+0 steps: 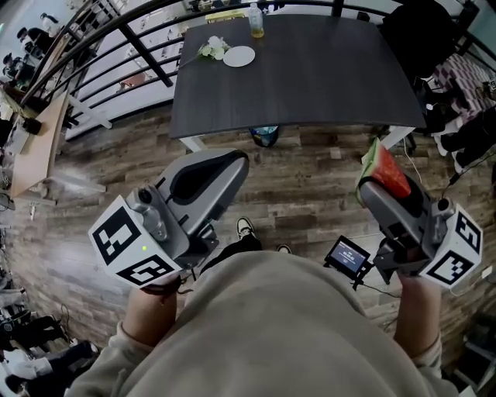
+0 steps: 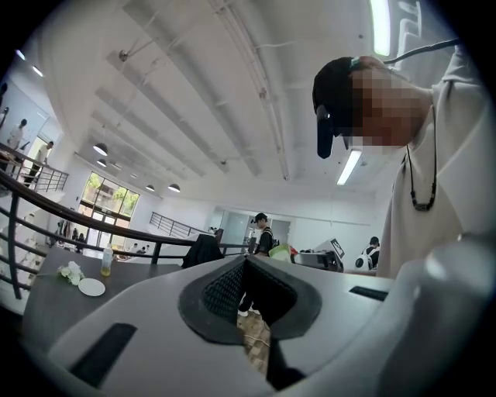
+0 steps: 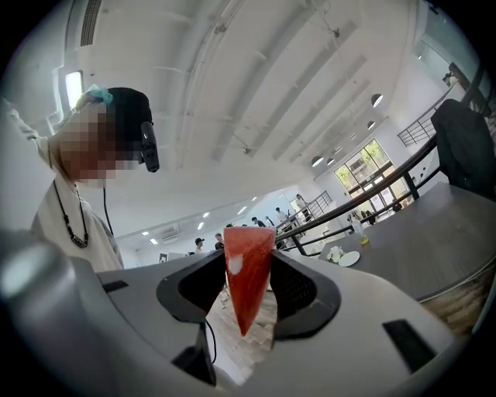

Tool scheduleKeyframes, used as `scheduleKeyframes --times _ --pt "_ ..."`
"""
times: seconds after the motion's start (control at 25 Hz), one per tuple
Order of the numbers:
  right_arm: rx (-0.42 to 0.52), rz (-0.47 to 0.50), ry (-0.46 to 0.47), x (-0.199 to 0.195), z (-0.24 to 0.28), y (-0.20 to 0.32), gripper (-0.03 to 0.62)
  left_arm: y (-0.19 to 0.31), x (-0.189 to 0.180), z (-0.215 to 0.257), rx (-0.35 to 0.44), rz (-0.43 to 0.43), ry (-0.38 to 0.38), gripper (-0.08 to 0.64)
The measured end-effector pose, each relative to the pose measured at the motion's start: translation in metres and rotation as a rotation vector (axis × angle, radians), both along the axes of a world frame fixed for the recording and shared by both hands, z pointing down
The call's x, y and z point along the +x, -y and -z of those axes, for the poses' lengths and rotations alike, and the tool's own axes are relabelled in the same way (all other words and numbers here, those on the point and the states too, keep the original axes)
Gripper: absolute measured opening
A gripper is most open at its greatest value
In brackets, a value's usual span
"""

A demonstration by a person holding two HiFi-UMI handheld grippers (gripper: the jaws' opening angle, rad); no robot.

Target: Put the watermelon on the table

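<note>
You are standing back from the table (image 1: 310, 85), so the step in hand looks like carrying the watermelon (image 1: 385, 169) over to it. Move the right gripper (image 1: 378, 192) forward over the near edge and pick a bare patch of the dark top, well apart from the plate (image 1: 239, 56) and the bottle (image 1: 256, 22) at the far side. Lower until the slice rests on the surface before you let go. The wedge is narrow and could tip over, so setting it down on a broad face seems safest. A soft slice may also bruise if you squeeze harder.

The right gripper's jaws stand fairly wide and clamp the red wedge between their pads, with its point hanging down and the green rind showing at the top in the head view. The slice is in the air, in front of the table and not yet over it.

The left gripper (image 1: 226, 164) has its jaws together, with nothing between them, and touches nothing.
</note>
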State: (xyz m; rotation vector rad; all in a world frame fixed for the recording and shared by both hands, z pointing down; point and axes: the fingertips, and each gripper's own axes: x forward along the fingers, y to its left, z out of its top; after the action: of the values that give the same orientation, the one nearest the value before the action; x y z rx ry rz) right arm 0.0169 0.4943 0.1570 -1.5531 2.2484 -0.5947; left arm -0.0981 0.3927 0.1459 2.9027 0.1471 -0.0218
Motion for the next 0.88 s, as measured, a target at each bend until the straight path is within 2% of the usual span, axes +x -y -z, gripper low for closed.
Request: scheduleKeyframes --times 0.2,0.44,0.68,0.88 --pt "-0.003 -0.025 -0.024 0.002 0.005 0.014 0.192 0.018 0.006 0.001 -0.01 -0.027 -0.018 0.006" --pt "-0.022 -0.052 -0.027 0.013 0.004 0.076 0.192 0.081 0.019 0.0 -0.02 -0.064 -0.03 0.006" --pt "-0.029 -0.053 -0.055 -0.003 0.003 0.129 0.192 0.13 0.012 -0.011 -0.02 -0.084 -0.029 0.006" --pt "-0.039 -0.052 -0.039 -0.008 0.017 0.191 0.192 0.18 0.012 -0.025 0.039 -0.121 0.045 0.006"
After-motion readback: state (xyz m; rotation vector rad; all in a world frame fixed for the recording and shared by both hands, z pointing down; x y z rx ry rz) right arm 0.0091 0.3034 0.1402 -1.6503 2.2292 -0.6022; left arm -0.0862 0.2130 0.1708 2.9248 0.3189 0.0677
